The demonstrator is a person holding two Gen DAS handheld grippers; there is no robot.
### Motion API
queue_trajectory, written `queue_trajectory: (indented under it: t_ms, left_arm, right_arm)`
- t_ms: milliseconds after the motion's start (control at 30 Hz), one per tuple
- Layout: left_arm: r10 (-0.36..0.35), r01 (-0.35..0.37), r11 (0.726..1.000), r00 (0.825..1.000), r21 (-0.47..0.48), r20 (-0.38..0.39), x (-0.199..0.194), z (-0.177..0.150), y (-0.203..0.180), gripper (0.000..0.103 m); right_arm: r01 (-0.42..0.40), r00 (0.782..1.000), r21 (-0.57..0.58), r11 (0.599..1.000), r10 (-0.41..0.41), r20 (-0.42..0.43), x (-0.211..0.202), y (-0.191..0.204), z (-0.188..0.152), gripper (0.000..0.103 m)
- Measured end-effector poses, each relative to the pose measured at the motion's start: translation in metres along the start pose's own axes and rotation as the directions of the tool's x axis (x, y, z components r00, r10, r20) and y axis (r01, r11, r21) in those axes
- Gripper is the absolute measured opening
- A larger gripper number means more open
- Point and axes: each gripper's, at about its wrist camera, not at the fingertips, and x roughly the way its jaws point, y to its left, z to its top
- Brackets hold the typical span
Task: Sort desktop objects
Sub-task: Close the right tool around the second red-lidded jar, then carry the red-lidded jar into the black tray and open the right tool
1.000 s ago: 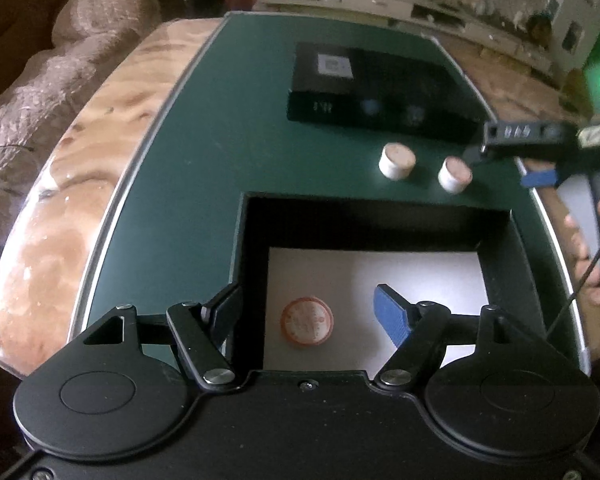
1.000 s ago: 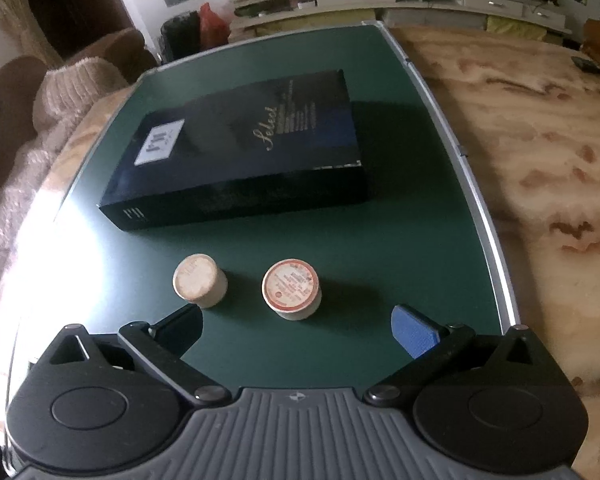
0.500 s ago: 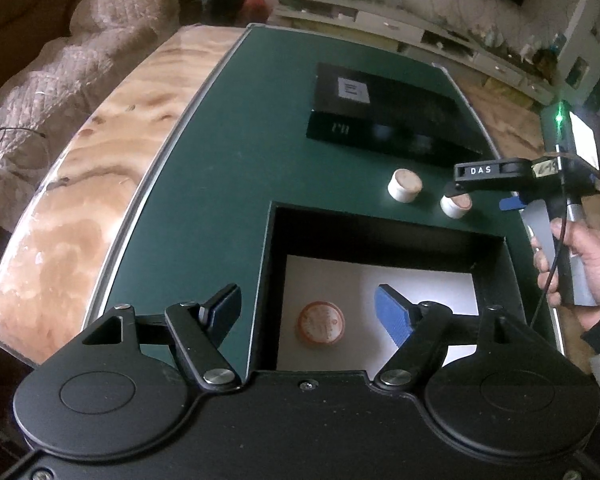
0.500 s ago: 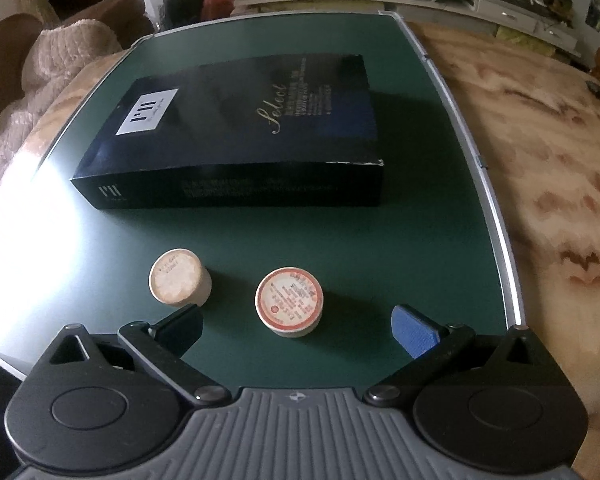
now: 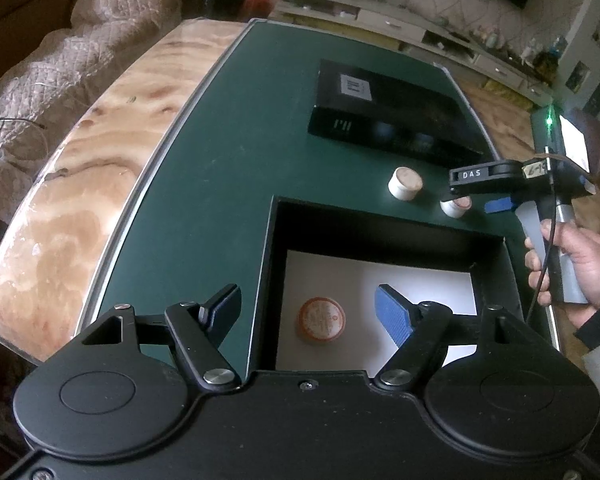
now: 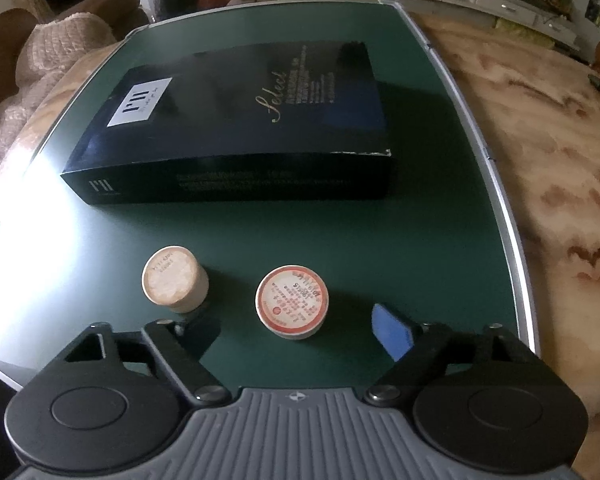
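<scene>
A small round jar with a red-rimmed lid (image 6: 292,302) stands on the green mat (image 6: 340,232), between the fingers of my right gripper (image 6: 298,334). The jaws are closing and the pads do not touch it. A plain beige jar (image 6: 176,280) stands just left of it, beside the left finger. Seen from the left wrist, the right gripper (image 5: 476,200) hangs over that red-lidded jar (image 5: 456,206). My left gripper (image 5: 306,312) is open over the near left wall of an open black box (image 5: 380,216). Another red-rimmed jar (image 5: 320,320) lies on the box's white floor.
A flat dark box printed "Select" (image 6: 240,128) lies on the mat beyond the jars. A hand (image 5: 572,260) holds the right gripper's handle at the mat's right edge. The patterned tabletop (image 5: 80,184) flanks the mat, with a blanket-covered sofa (image 5: 80,60) to the left.
The right gripper's fingers have drawn inward around the red-rimmed jar, and that gripper has sunk a little towards the mat. The left gripper stays open over the box.
</scene>
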Motion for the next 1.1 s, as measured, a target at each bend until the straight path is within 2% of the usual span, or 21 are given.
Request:
queue_trajectory:
  t_ms: [133, 300, 367, 433, 567, 1100]
  left_arm:
    - [-0.004, 0.004, 1.000, 1.000, -0.002, 0.000, -0.001, 0.000, 0.000, 0.073]
    - [-0.007, 0.007, 1.000, 1.000, -0.009, 0.004, -0.002, 0.001, 0.002, 0.073]
    - [-0.007, 0.007, 1.000, 1.000, -0.011, 0.002, -0.001, 0.002, 0.002, 0.073]
    - [-0.008, 0.008, 1.000, 1.000, -0.013, 0.000, 0.000, 0.002, 0.002, 0.073]
    - [-0.011, 0.011, 1.000, 1.000, -0.016, -0.001, 0.000, 0.002, 0.003, 0.073]
    - [-0.019, 0.019, 0.999, 1.000, -0.029, -0.004, 0.000, 0.003, 0.006, 0.073]
  right_arm:
    - [0.003, 1.000, 0.006, 1.000, -0.002, -0.015, 0.007, -0.001, 0.002, 0.079]
    - [-0.001, 1.000, 0.005, 1.000, 0.001, -0.011, 0.010, 0.000, 0.004, 0.067]
    - [0.003, 1.000, -0.002, 1.000, -0.003, -0.007, 0.010, 0.002, 0.005, 0.066]
    - [0.011, 1.000, -0.011, 1.000, -0.011, -0.005, 0.010, 0.004, 0.004, 0.061]
    - [0.026, 1.000, -0.029, 0.999, -0.026, 0.002, 0.010, 0.008, 0.004, 0.045]
    - [0.050, 0.999, -0.051, 0.997, -0.050, 0.012, 0.008, 0.014, 0.002, 0.045]
